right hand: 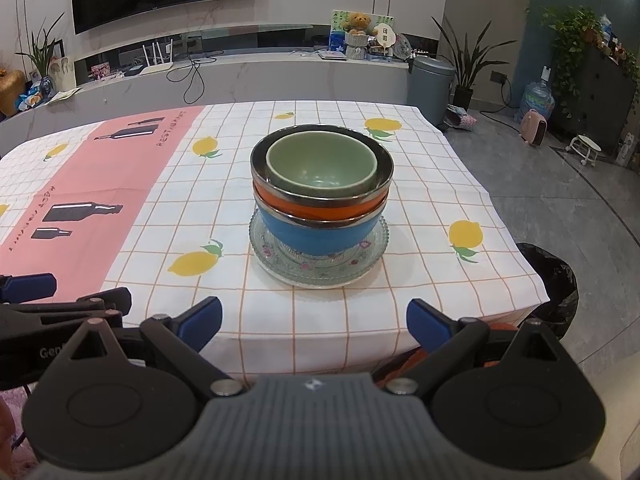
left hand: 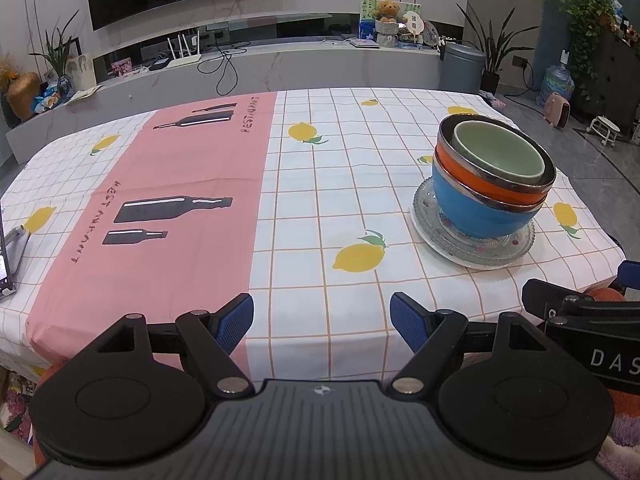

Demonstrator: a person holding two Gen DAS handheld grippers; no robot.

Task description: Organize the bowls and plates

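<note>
Bowl stack (right hand: 320,196) on glass plate (right hand: 320,268): dead ahead of right gripper (right hand: 314,322), nearer than left gripper (left hand: 322,322); both agape, empty.

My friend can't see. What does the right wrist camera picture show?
A stack of bowls sits on a glass plate on a lemon-print tablecloth: a green bowl inside an orange bowl inside a blue bowl. The open, empty right gripper is near the table's edge, apart from the stack.
</note>
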